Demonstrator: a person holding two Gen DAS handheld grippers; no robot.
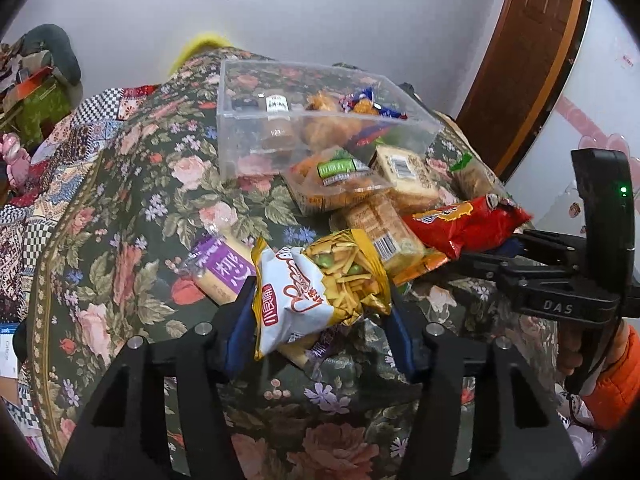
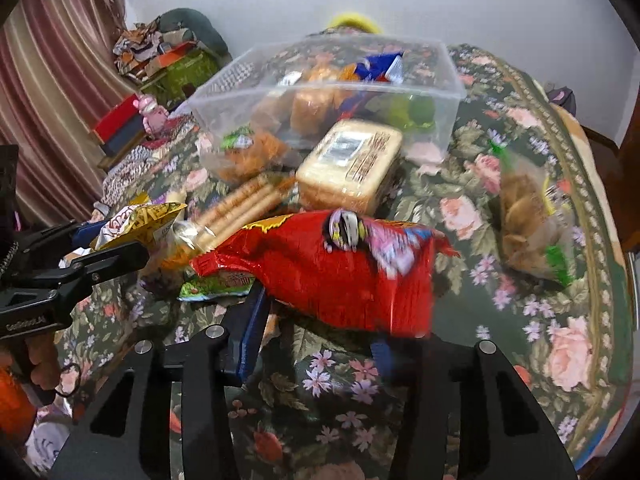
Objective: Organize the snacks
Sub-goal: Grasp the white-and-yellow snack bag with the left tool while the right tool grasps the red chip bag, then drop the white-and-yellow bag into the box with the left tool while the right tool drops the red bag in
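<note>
A white-and-yellow snack bag (image 1: pixel 320 292) is clamped in the left gripper (image 1: pixel 320 320), and a red chip bag (image 2: pixel 340 272) is pinched in the right gripper (image 2: pixel 316 340), both near the clear bin (image 1: pixel 320 120) at the far side. Each bag should be carried over the rim and released only once inside, one at a time, so collisions are avoided.

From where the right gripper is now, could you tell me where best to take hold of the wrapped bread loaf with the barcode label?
Probably across its narrow width, from above. The bread loaf lies flat, label up, against the clear plastic bin, long sides exposed. The right gripper holds the red snack bag, so release that first.
</note>
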